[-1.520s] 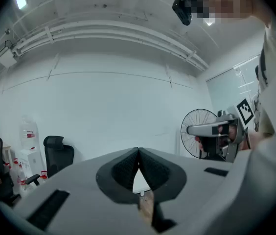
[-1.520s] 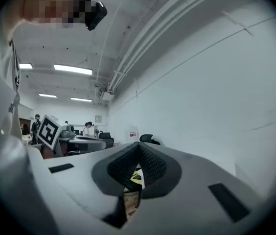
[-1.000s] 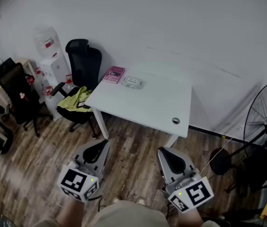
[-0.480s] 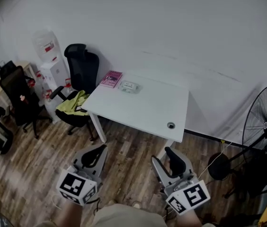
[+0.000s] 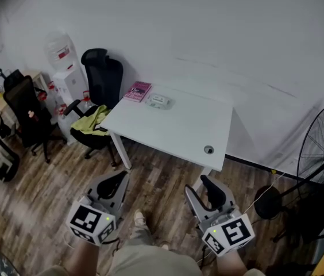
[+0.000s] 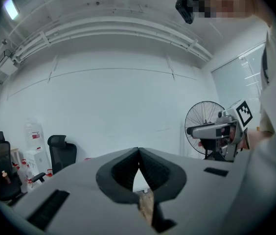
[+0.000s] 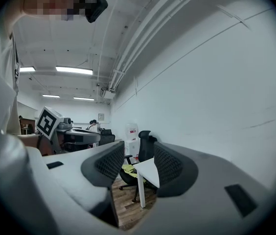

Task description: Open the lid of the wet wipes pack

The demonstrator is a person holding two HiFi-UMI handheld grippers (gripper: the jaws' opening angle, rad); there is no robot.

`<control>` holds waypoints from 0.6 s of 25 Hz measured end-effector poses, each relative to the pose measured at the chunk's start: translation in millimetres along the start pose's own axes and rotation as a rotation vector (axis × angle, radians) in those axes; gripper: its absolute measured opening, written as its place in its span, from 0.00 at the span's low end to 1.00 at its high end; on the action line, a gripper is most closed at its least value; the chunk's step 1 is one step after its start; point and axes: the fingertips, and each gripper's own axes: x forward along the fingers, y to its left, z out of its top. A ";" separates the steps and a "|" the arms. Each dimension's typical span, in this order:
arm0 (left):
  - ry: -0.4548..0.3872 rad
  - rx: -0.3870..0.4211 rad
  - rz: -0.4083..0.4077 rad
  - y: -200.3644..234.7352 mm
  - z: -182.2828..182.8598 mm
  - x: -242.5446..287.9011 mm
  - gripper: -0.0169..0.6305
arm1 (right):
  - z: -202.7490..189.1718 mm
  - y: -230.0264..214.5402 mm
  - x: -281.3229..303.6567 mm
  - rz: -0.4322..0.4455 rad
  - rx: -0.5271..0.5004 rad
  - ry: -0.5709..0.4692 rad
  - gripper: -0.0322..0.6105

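The wet wipes pack [image 5: 160, 101] lies at the far-left corner of the bench [image 5: 173, 132], well ahead of both tongs and slightly nearer the left. The left tongs [image 5: 118, 179] are closed on nothing; the right tongs [image 5: 204, 184] have just opened wide and are empty.

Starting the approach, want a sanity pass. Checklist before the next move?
1. Pack on table: ok.
2. Lid state: cannot tell, too small.
3. Right gripper open: ok, jaws have just been opening, nothing between.
4. Left gripper open: not ok, jaws together, empty.
5. Pack in reach: not ok, both grippers short of the table.
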 end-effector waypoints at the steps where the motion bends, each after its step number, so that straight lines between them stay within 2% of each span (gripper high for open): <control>1: 0.000 -0.001 0.005 2.8 -1.0 1.0 0.06 | -0.7 -1.4 3.5 0.002 -0.002 0.003 0.37; 9: 0.012 -0.019 0.015 35.8 -13.4 19.7 0.06 | -16.7 -11.0 49.0 0.009 -0.007 0.056 0.37; 15: 0.014 -0.056 0.009 86.0 -24.3 50.7 0.06 | -27.5 -25.2 107.9 0.005 -0.028 0.102 0.37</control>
